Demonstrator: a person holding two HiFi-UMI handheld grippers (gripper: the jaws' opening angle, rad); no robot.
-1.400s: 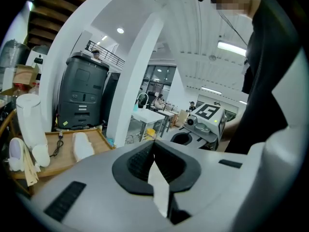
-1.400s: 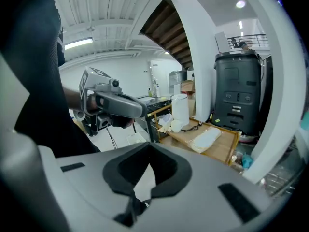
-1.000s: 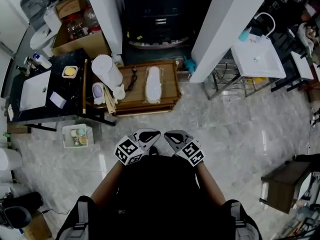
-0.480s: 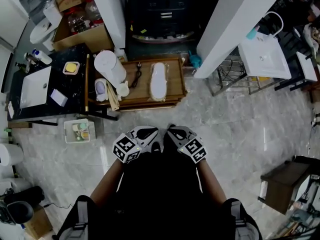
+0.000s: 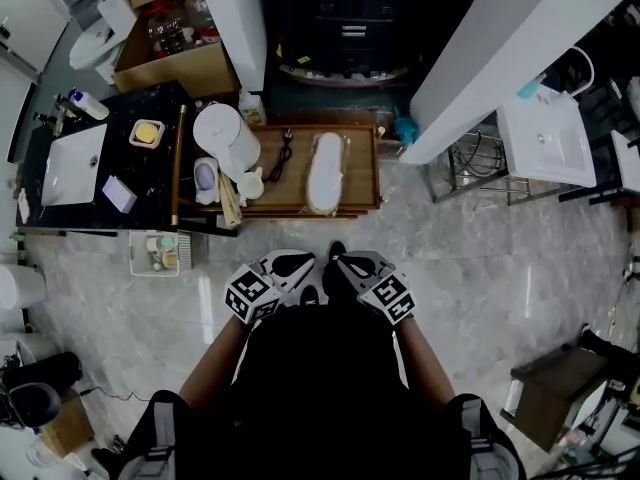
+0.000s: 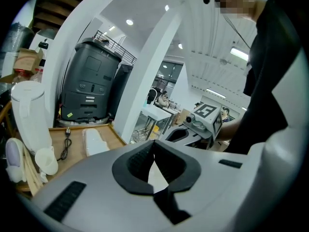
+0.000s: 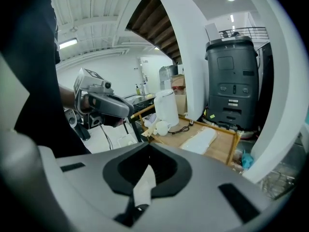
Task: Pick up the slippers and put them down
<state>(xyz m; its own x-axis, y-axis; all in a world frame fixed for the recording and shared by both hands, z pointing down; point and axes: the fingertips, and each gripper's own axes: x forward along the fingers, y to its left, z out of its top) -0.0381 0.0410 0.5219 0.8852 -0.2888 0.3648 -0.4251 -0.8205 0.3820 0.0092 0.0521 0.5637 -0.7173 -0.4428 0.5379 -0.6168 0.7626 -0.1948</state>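
Note:
A pair of white slippers (image 5: 325, 171) in clear wrap lies flat on a low wooden table (image 5: 292, 190) ahead of me. The pair also shows in the left gripper view as the slippers (image 6: 94, 141) and in the right gripper view as the slippers (image 7: 199, 141). My left gripper (image 5: 300, 266) and right gripper (image 5: 343, 266) are held side by side close to my body, over the marble floor short of the table. Both are shut with nothing between the jaws, as the left gripper (image 6: 154, 142) and right gripper (image 7: 148, 147) show close up.
On the table stand a white cylinder jug (image 5: 226, 136), a small cup (image 5: 247, 183) and a black cable (image 5: 285, 153). A black counter with a sink (image 5: 72, 164) is at left, a white basket (image 5: 158, 254) on the floor. White pillars (image 5: 236, 18) flank a dark machine (image 5: 340, 28).
I have stepped forward: the wooden table and slippers sit nearer to both grippers than a second ago. Both grippers stay shut and side by side.

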